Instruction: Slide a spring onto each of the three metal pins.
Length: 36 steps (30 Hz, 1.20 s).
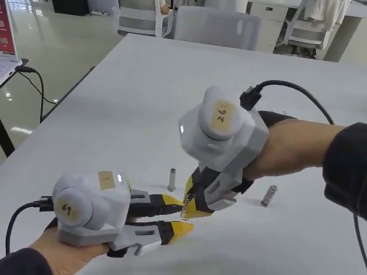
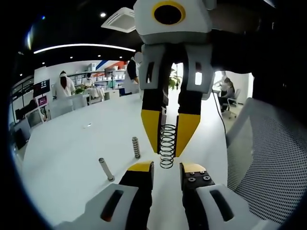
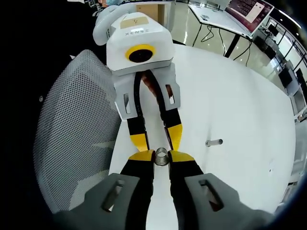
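Spring (image 1: pixel 184 207) number one is up in the air over the white tabletop (image 1: pixel 143 103), pinched in the right claw (image 3: pixel 161 158). The yellow tips are closed on it from both sides, and in the right gripper view you look straight down its coils.

The left claw (image 2: pixel 167 168) comes in from the opposite side, pretty much nose to nose with the right one. Its jaws are apart with nothing clamped. In the left gripper view the spring hangs down from the right claw's tips, and its free end sits right at the gap between the left claw's tips. Touching or not, can't tell from here.

One bare metal pin (image 1: pixel 171 179) stands upright on the tabletop just behind the two claws. Off to the right of them a second spring (image 1: pixel 268 196) stands a bit tilted on the tabletop. Whether there's a pin inside that one I honestly can't make out. Neither of those touches the held spring.
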Each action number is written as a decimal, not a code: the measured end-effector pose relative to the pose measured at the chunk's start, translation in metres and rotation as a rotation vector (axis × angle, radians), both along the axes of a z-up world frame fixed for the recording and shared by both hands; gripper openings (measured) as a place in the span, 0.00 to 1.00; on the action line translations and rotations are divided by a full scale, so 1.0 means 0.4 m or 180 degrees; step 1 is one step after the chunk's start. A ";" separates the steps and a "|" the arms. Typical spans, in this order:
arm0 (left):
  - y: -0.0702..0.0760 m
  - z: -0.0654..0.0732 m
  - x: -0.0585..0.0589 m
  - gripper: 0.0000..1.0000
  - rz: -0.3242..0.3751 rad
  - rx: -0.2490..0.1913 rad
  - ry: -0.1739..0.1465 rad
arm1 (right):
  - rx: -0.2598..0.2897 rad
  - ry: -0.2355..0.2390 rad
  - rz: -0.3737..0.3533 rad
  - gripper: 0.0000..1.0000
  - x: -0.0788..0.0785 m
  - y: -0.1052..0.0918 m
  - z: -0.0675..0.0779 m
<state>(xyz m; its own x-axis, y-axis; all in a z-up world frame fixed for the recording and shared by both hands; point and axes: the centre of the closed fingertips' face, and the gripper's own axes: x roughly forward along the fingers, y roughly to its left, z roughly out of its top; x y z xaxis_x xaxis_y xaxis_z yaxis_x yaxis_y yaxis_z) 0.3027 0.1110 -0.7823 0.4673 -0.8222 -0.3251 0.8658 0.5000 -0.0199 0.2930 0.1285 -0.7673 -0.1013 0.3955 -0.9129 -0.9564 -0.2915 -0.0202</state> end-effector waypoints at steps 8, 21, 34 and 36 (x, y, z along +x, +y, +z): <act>0.043 -0.012 0.033 0.37 0.0208 0.0018 0.0073 | -0.0013 -0.0028 -0.0028 0.13 0.028 0.004 0.003; 0.102 -0.028 0.063 0.55 0.0520 0.0056 0.0133 | 0.0002 -0.0067 -0.0093 0.13 0.075 0.011 0.009; 0.120 -0.041 0.069 0.64 0.0627 0.0082 0.0170 | 0.0012 -0.0161 -0.0133 0.13 0.128 0.028 0.023; 0.122 -0.041 0.069 0.65 0.0633 0.0082 0.0170 | 0.0002 -0.0190 -0.0123 0.13 0.141 0.030 0.022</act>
<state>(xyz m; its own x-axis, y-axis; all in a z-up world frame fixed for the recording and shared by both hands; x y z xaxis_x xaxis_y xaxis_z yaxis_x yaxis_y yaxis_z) 0.3303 0.1598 -0.7986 0.6012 -0.7065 -0.3734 0.7480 0.6620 -0.0481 0.3493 0.1405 -0.7584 -0.0312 0.3985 -0.9166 -0.9640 -0.2543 -0.0778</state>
